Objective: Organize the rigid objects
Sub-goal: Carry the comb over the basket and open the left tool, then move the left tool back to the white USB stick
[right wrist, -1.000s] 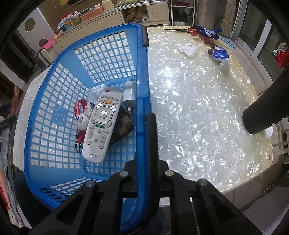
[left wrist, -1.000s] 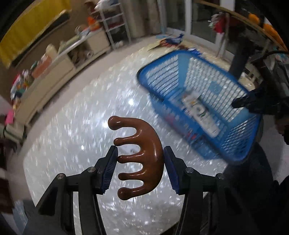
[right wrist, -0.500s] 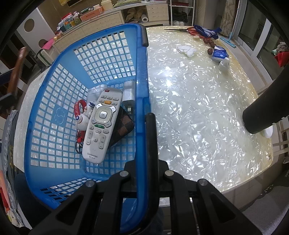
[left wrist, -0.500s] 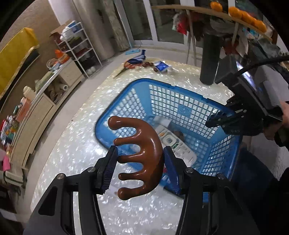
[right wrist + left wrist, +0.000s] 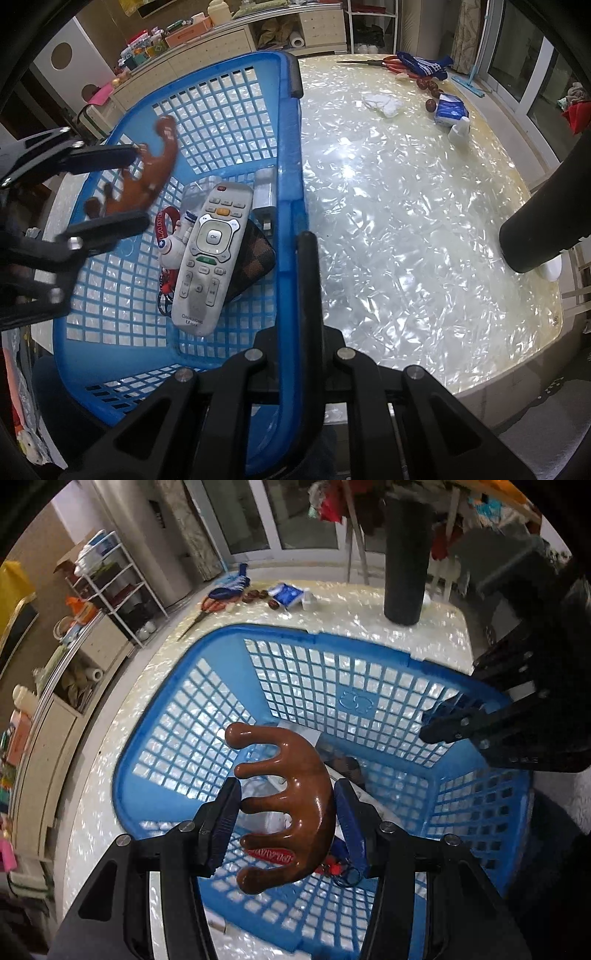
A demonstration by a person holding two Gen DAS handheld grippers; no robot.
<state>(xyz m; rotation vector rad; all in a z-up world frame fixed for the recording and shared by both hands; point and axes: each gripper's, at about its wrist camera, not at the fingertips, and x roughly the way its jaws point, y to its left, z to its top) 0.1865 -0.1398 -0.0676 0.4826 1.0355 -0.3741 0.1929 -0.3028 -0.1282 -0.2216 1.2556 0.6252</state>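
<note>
My left gripper (image 5: 286,819) is shut on a brown wooden claw-shaped massager (image 5: 291,812) and holds it above the inside of the blue plastic basket (image 5: 332,653). The massager also shows in the right wrist view (image 5: 144,177), over the basket's left part. My right gripper (image 5: 295,258) is shut on the blue basket's right rim (image 5: 291,184). In the basket lie a white remote control (image 5: 210,254), a brown checked wallet (image 5: 255,262), a small white astronaut figure on a red lanyard (image 5: 171,243) and a small silver object (image 5: 266,195).
The basket stands on a pearly white table (image 5: 406,221). A black cylinder (image 5: 546,221) stands at the table's right edge. At the far end lie a blue tissue pack (image 5: 448,110), white cloth (image 5: 382,103), scissors (image 5: 380,62) and small dark fruits (image 5: 428,85). Shelves stand behind.
My left gripper has carried the massager from beside the basket to over its inside. My right gripper has stayed shut on the basket rim.
</note>
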